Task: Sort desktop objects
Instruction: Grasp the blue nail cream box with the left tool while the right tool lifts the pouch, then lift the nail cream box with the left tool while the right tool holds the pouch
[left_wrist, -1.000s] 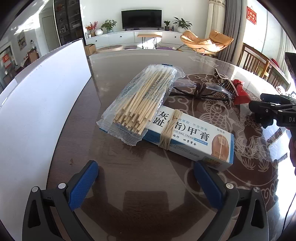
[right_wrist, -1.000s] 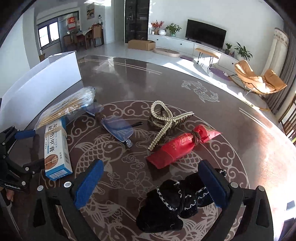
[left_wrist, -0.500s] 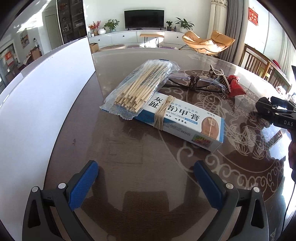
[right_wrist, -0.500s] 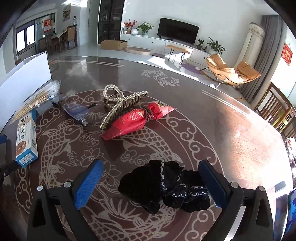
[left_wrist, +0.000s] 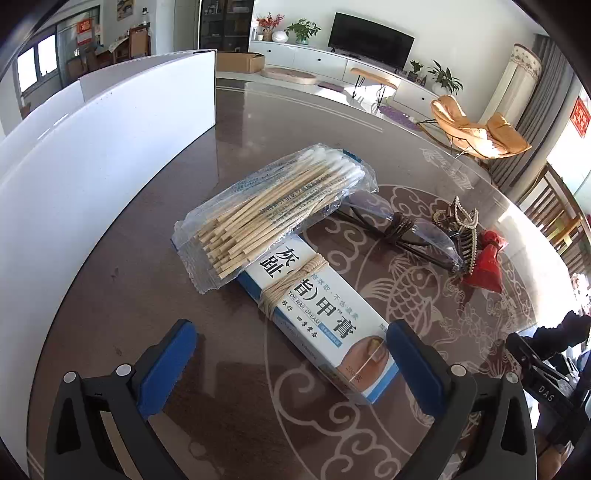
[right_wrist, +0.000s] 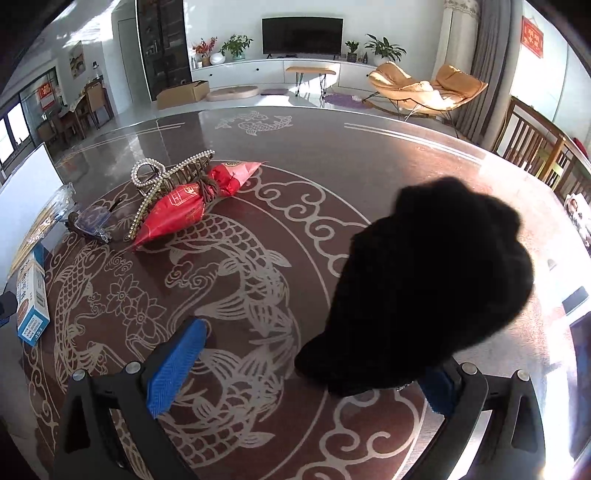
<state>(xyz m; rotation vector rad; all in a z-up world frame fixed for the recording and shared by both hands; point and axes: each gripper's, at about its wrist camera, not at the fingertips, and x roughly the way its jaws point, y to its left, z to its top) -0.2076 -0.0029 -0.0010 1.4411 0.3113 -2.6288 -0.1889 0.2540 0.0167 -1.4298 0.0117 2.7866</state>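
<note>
While the left gripper (left_wrist: 290, 363) hovers with its jaws wide over the near end of the nail cream box (left_wrist: 314, 319), that box lies flat on the tabletop (left_wrist: 147, 295) with twine around its middle. A bag of cotton swabs (left_wrist: 280, 210) rests partly on the box's far end. Beyond the box lie folded glasses (left_wrist: 402, 232), a pearl hair clip (left_wrist: 461, 229) and a red pouch (left_wrist: 484, 267). A white board (left_wrist: 92, 155) stands left of the box. Right of the box, the right gripper (right_wrist: 310, 365) has its jaws wide, a black fabric item (right_wrist: 432, 291) against its right finger, covering most of it
</note>
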